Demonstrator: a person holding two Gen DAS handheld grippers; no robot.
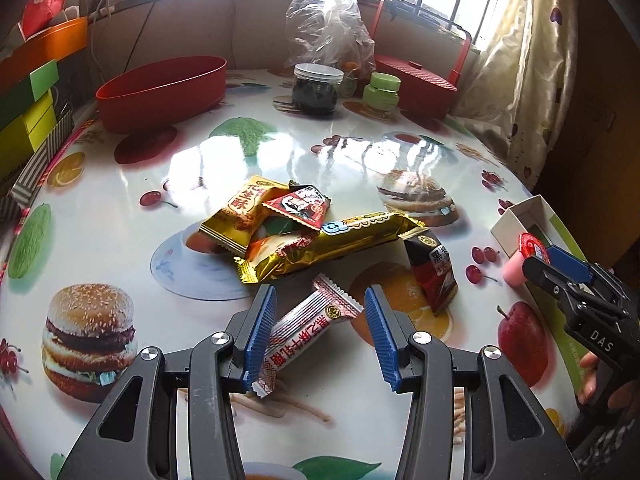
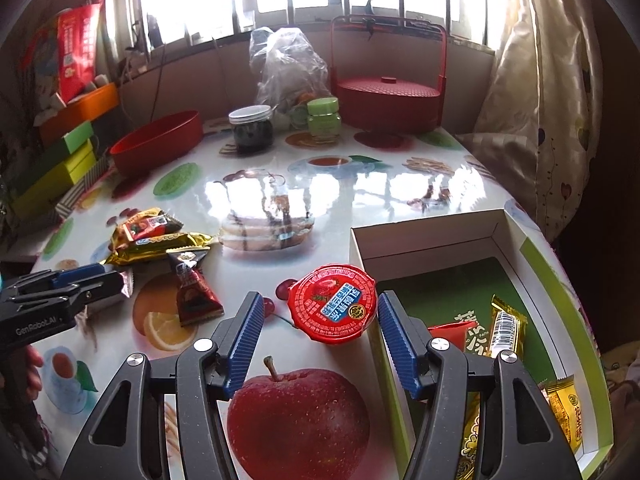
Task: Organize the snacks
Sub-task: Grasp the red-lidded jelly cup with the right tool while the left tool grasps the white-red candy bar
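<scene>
Right tool [image 2: 320, 332] astride red-lidded jelly cup [image 2: 332, 303]

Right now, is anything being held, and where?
Cannot tell. The jelly cup lies between the right gripper fingers, the pink bar between the left gripper fingers.

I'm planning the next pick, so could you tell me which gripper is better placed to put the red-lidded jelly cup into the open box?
Right. The right gripper already brackets the jelly cup beside the open box; the left gripper straddles a white candy wrapper.
</scene>
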